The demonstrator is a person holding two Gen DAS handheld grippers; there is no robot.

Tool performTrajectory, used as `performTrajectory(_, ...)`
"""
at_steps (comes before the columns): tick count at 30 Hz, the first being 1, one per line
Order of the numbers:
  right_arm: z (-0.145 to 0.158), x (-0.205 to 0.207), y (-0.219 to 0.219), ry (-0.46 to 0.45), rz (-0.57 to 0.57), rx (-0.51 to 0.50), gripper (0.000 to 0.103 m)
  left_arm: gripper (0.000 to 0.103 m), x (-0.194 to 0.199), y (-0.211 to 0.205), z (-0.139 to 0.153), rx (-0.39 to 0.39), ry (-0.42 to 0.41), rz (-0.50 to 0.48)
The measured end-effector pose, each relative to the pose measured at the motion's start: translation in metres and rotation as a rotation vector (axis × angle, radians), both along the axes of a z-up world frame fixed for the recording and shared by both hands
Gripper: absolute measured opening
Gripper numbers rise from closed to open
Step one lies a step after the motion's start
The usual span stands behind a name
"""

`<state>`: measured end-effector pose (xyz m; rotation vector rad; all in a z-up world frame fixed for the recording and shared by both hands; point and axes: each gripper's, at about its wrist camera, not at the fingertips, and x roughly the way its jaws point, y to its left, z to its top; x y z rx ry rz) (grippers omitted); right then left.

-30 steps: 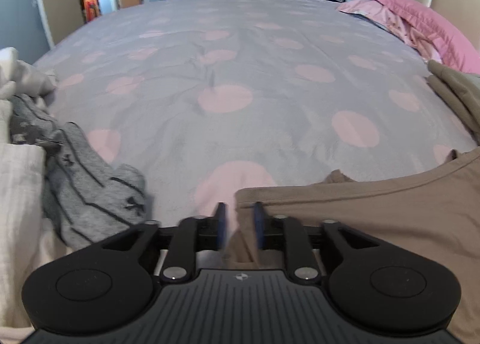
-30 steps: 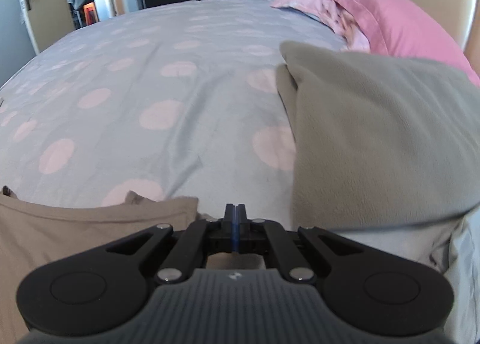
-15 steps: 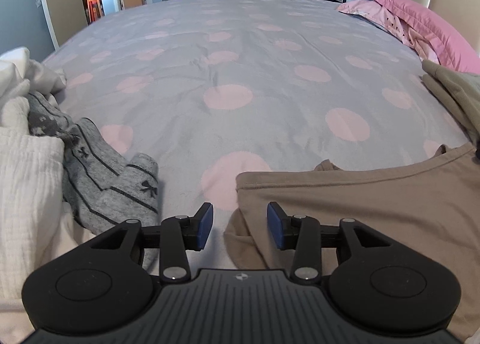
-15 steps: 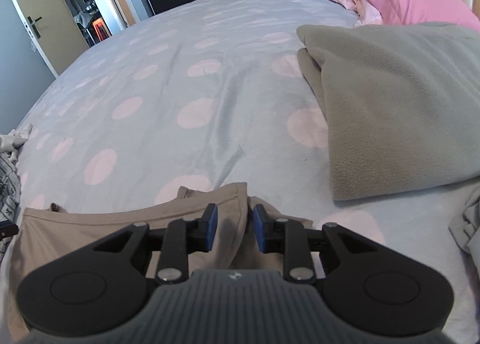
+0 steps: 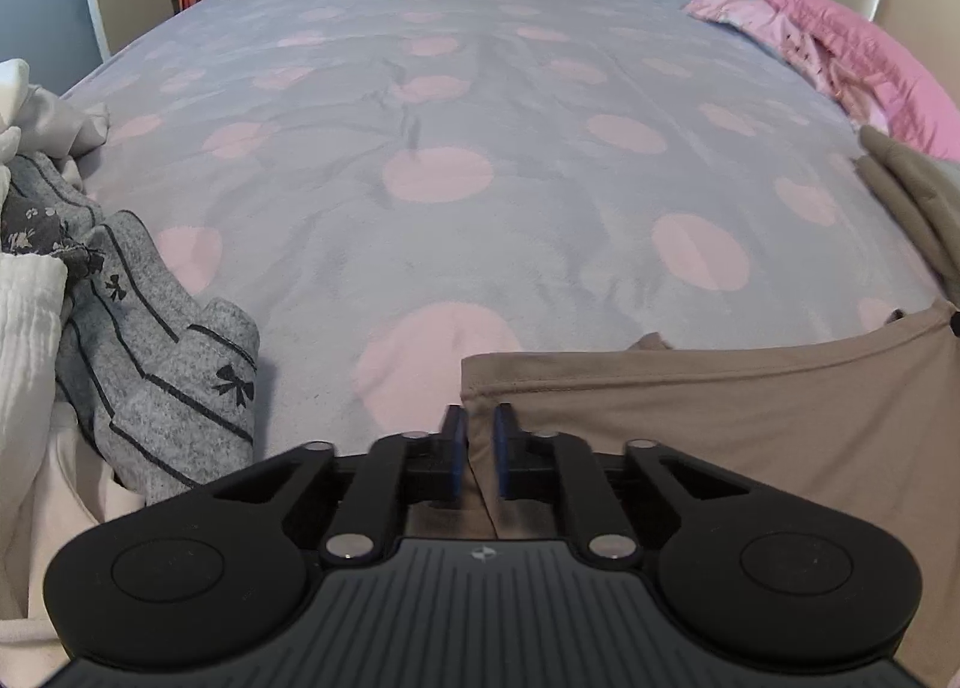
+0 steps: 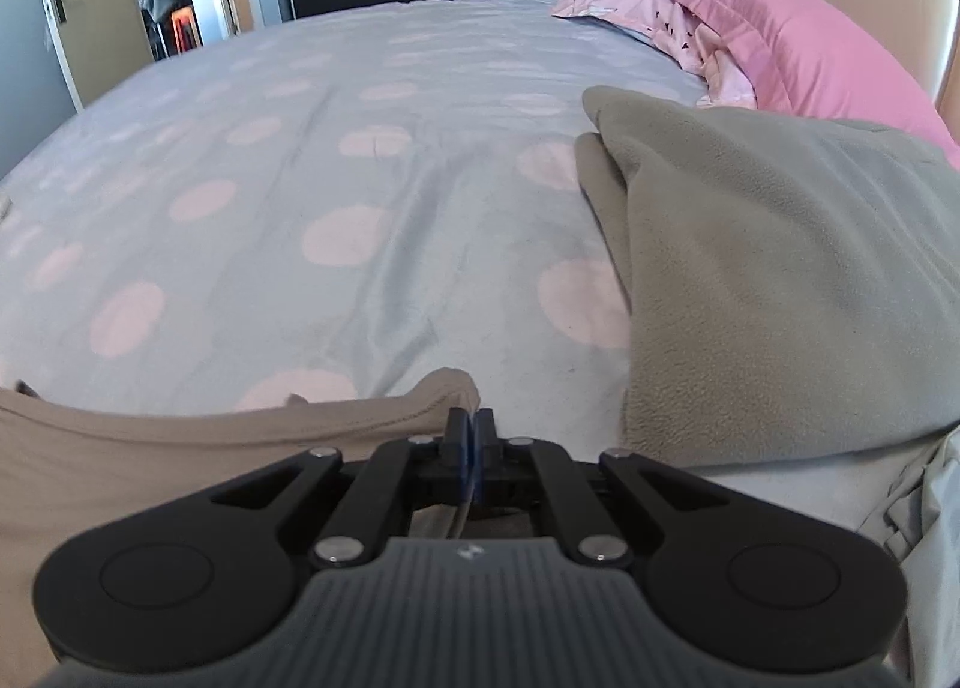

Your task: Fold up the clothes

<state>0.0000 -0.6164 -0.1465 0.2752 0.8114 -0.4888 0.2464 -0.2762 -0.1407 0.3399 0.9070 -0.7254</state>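
Note:
A tan garment (image 5: 720,424) lies stretched across the near edge of the bed; it also shows in the right wrist view (image 6: 180,448). My left gripper (image 5: 478,436) is shut on its left corner, with cloth pinched between the blue pads. My right gripper (image 6: 471,436) is shut on its right corner, with the pads nearly touching on the fabric edge. The hem runs taut between the two grippers.
The grey bedspread (image 5: 480,147) with pink dots spreads ahead. A pile of grey striped (image 5: 162,364) and white clothes (image 5: 24,340) lies at the left. A folded grey-green fleece (image 6: 780,280) lies at the right, pink pillows (image 6: 780,27) behind it. Dark wardrobe and doorway beyond.
Half a second ago both grippers were open over the tan garment's corners. Now both have shut on the cloth, and the hem is pulled straighter between them.

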Motion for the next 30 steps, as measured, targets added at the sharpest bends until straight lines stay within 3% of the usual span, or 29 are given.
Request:
performTrajectory(3,-0.008,0.004,0.000,0.027,-0.006,0.012,0.003,0.007,0.001,-0.001,0.000,0.020,-0.012,0.005)
performTrajectory(6,-0.007,0.001,-0.004,0.040,-0.027,0.026,0.008,0.009,-0.007,0.005,0.011,0.013,-0.085,0.003)
performTrajectory(8,-0.003,-0.004,-0.007,0.042,-0.045,0.033,0.023,0.011,-0.012,0.011,0.020,0.002,-0.100,-0.006)
performTrajectory(12,0.013,-0.024,-0.001,0.022,-0.018,0.051,0.023,0.015,-0.024,0.028,0.037,-0.035,-0.074,-0.030)
performTrajectory(17,0.030,-0.059,0.021,0.027,0.041,0.119,0.023,0.015,-0.053,0.049,0.053,-0.073,-0.012,-0.137)
performTrajectory(25,0.034,-0.121,0.063,0.068,0.106,0.178,0.023,0.015,-0.106,0.091,0.052,-0.020,0.033,-0.256)
performTrajectory(30,0.024,-0.160,0.083,0.114,0.141,0.165,0.023,0.016,-0.136,0.115,0.043,0.037,0.034,-0.305)
